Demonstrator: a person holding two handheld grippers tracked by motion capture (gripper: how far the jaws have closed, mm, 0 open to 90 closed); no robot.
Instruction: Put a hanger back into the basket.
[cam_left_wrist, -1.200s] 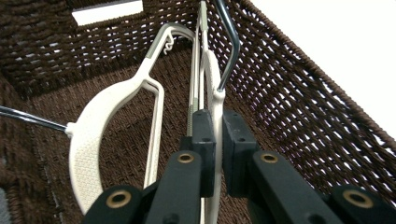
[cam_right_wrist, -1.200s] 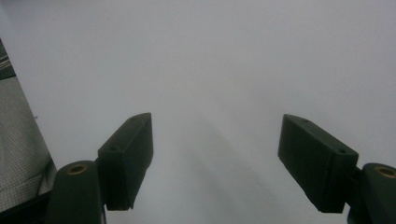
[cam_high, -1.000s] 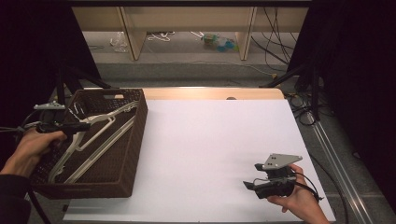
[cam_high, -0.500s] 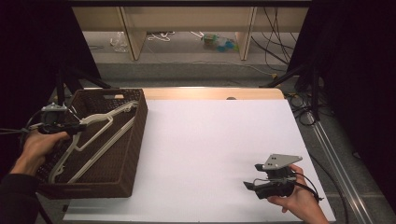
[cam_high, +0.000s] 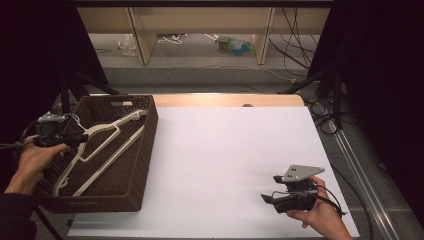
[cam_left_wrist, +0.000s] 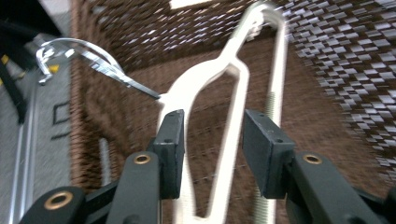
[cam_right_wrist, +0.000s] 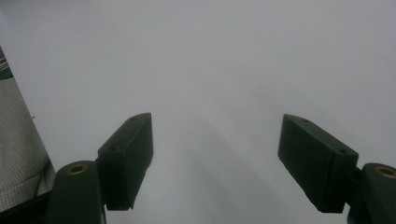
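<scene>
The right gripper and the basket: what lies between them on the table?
Nothing: between right gripper and basket, the high view shows bare white table.

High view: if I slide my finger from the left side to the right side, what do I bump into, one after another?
Left gripper, held by a hand → white plastic clothes hanger lying in the dark brown woven basket → bare white table top → right gripper, held by the other hand.

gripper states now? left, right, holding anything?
Left hand-held gripper: jaws just been opening, pads off the white hanger that lies between them in the basket.
Right hand-held gripper: open, empty, over the white table.
</scene>
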